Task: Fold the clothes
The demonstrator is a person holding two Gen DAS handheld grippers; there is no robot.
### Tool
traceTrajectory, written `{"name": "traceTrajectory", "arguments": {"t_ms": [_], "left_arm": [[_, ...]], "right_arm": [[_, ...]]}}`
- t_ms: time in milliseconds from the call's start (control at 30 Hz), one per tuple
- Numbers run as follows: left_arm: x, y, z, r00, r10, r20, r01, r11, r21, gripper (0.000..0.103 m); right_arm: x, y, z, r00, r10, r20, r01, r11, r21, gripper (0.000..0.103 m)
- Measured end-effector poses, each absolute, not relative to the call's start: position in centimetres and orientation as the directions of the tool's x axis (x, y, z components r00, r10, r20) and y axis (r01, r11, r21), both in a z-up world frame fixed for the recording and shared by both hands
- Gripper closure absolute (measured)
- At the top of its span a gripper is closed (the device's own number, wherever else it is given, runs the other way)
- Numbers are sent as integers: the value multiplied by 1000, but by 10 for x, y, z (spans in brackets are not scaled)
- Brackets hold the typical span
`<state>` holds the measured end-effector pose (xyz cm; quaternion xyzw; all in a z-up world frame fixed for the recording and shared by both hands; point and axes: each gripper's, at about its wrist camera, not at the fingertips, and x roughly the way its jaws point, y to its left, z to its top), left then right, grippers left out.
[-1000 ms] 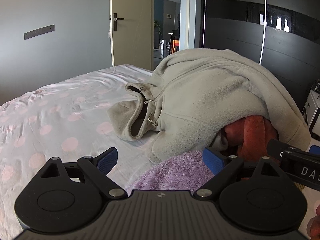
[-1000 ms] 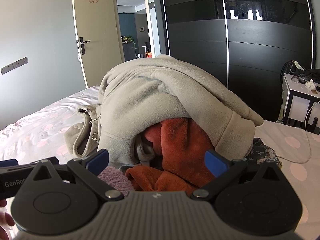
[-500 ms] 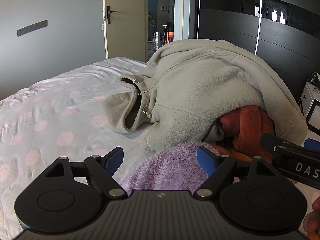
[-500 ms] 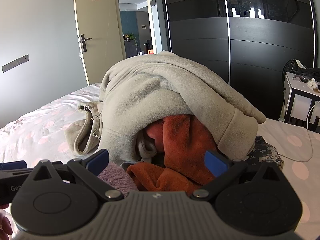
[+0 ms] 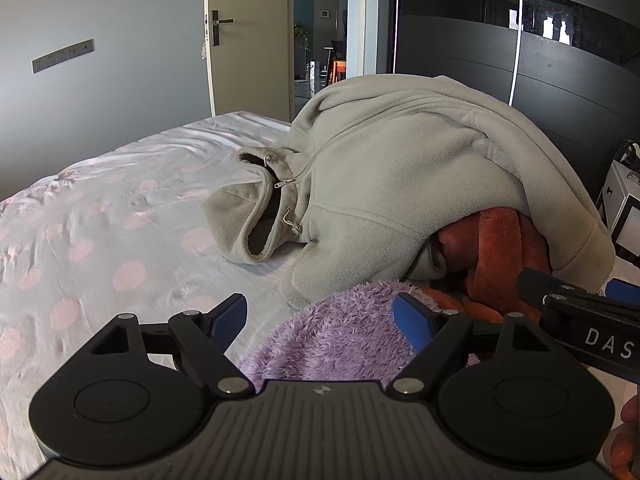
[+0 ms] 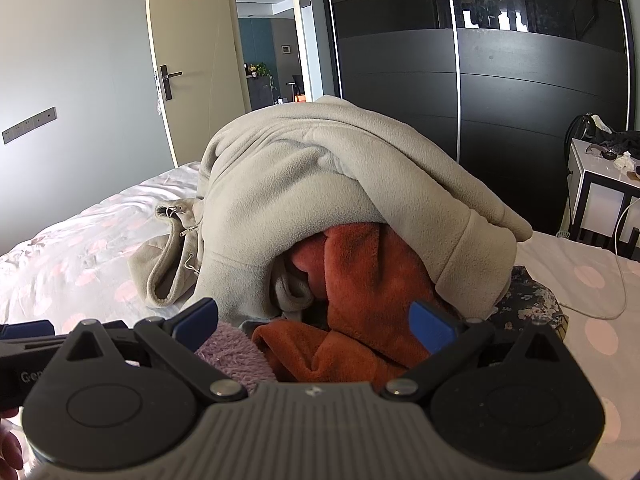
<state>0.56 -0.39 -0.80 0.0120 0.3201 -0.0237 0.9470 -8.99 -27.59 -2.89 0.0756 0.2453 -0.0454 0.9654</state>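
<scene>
Right, biggest first: my view is filled by the bed [image 5: 100,216], its pale sheet dotted with pink, and behind it a dark wardrobe [image 6: 500,80] beside an open door [image 5: 248,40]. On the bed sits a heap of clothes. Topmost is a beige fleece jacket [image 5: 400,168], draped over everything, with its collar and zipper pulls spilling left onto the sheet. Under its hem I see an orange fleece garment [image 6: 360,280], and in front of that a fuzzy purple garment [image 5: 340,332] nearest to me. A dark floral fabric [image 6: 528,300] peeks out at the heap's right edge. A white side table [image 6: 600,196] stands at far right.

My left gripper [image 5: 320,318] is spread wide, holding nothing, its blue pads either side of the purple fuzz. My right gripper [image 6: 314,324] is likewise wide apart and empty, framing the orange fleece.
</scene>
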Motion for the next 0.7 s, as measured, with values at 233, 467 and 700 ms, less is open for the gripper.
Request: {"name": "traceTrajectory", "arguments": {"t_ms": [233,467,700], "left_arm": [[6,-4,-9,791,-35,-610,45,999,2,22],[5,-4,-9,791,-33,-611,46,999,5,22],[5,-2,-10,788,-33,-614,46,999,5,22]], "right_arm": [[-90,-277,-32,872,-45,-487,122,984,127,1],[-89,-277,-33,869,-38,-494,118,984,132,1],[-88,-276,-34,866,-33,-498,114,985,133,1]]}}
